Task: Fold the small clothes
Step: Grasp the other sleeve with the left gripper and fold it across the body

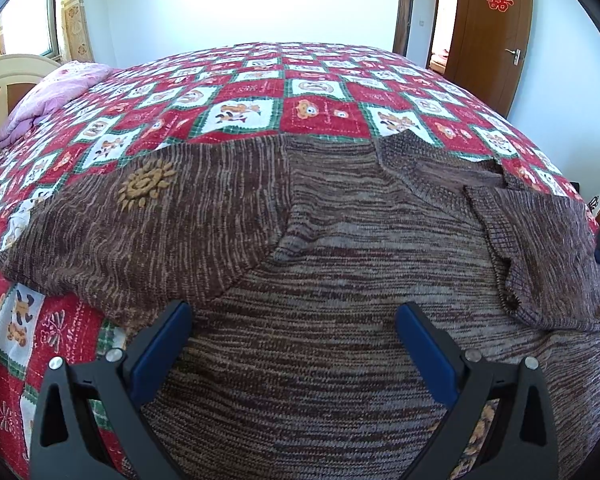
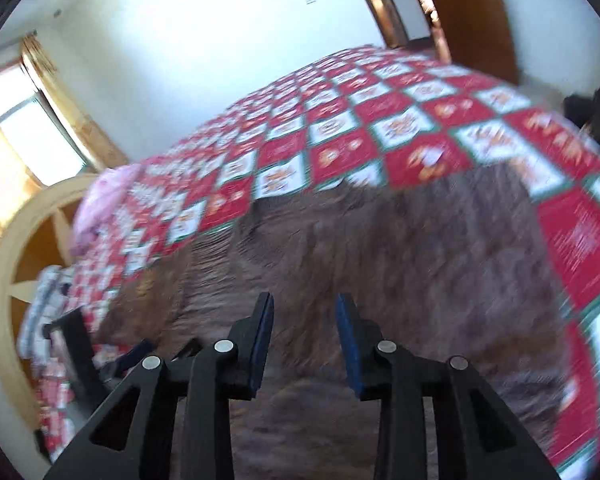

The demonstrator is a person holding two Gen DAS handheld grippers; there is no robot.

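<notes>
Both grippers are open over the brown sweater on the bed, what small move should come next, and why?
Probably lower the left gripper and pinch the sweater edge near it: one sleeve already lies folded across, the sunflower side is still spread, and its jaws stand wide, empty.

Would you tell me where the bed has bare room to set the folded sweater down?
The checked bedspread lies bare beyond the brown sweater, between its far edge and the wall, and on to the door. The near edge is crowded: the sweater covers it. A pink blanket fills the window-side corner.
</notes>
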